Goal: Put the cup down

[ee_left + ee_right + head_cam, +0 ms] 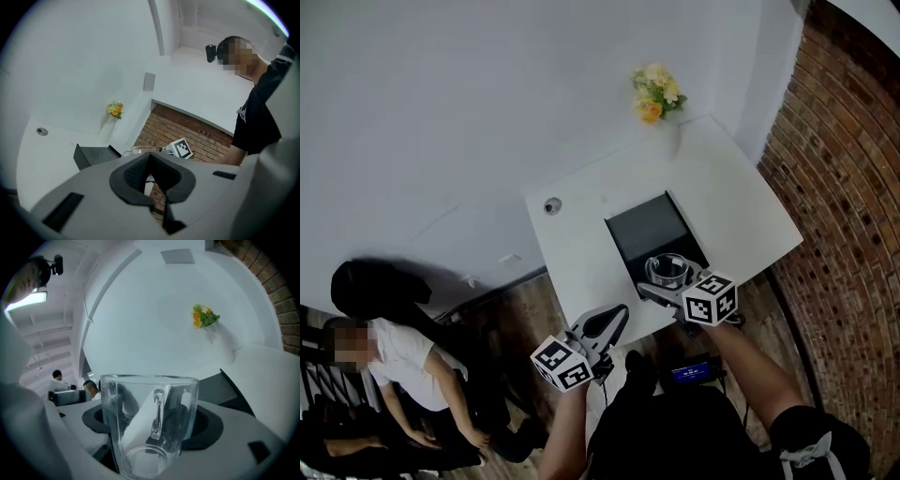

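A clear glass cup (pixel 668 271) with a handle hangs upright over the near end of a black box (pixel 652 230) on the white table (pixel 581 244). My right gripper (pixel 662 285) is shut on it. In the right gripper view the cup (pixel 150 423) fills the space between the jaws, handle facing the camera. My left gripper (pixel 615 321) hovers at the table's near edge, left of the cup, shut with nothing in it. From the left gripper view (pixel 150 174) the cup (pixel 140 149) shows just beyond the jaws, beside the black box (pixel 91 154).
A white vase of yellow flowers (pixel 656 94) stands at the table's far edge. A small round fitting (pixel 551 206) sits near the far left corner. A brick wall (pixel 844 187) runs along the right. A person (pixel 394 356) sits at the lower left.
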Motion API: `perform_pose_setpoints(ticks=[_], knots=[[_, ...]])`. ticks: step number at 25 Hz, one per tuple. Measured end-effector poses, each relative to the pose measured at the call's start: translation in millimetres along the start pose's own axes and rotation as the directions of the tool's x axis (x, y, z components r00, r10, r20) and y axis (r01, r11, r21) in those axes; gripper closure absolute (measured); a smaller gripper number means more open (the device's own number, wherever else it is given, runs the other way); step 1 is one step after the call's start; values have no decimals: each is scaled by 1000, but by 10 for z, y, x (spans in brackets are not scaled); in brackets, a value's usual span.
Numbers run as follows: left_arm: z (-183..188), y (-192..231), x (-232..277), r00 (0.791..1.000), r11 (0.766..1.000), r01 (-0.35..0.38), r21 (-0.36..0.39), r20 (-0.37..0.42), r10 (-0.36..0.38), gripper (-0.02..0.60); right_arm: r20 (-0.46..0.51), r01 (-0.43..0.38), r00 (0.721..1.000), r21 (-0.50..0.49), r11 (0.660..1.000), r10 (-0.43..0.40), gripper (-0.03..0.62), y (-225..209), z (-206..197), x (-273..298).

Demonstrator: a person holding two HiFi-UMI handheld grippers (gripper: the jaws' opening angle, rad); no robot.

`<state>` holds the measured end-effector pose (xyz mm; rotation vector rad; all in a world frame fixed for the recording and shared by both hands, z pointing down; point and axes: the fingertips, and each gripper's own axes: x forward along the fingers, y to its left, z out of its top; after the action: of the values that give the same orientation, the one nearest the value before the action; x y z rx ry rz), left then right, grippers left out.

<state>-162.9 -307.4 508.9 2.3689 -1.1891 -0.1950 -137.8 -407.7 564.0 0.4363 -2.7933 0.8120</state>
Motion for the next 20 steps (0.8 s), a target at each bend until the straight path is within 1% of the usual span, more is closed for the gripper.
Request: perform_pose_setpoints(ticks=[2, 5, 7, 11, 13, 16, 20], knots=[[-14, 14, -26, 1000, 1000, -6, -8, -1, 6, 574, -3, 53, 999, -49, 997, -53, 180, -129, -19, 179], [-66, -2, -109, 999, 999, -35, -28, -8, 35, 574, -6, 112, 994, -111, 988, -113, 180, -243, -79, 390], [-88, 3, -143, 999, 998, -49, -36, -11, 49, 575, -3, 151, 988, -169, 974, -154, 180, -309, -105, 484], [-128, 38, -191, 998, 996, -68, -50, -10, 67, 574, 28, 215, 976, -281, 935, -216, 180, -387, -130, 573], [-139, 57, -201, 997, 996, -75, -58, -11, 74, 574, 53, 235, 972, -332, 914, -230, 180, -389, -118, 589], [-139, 90, -181, 997, 995, -77, -64, -12, 76, 574, 91, 252, 968, -423, 871, -236, 180, -357, -115, 602], [-135, 104, -118, 998, 996, -66, -67, -16, 65, 574, 87, 242, 969, -496, 834, -230, 180, -290, -182, 599]])
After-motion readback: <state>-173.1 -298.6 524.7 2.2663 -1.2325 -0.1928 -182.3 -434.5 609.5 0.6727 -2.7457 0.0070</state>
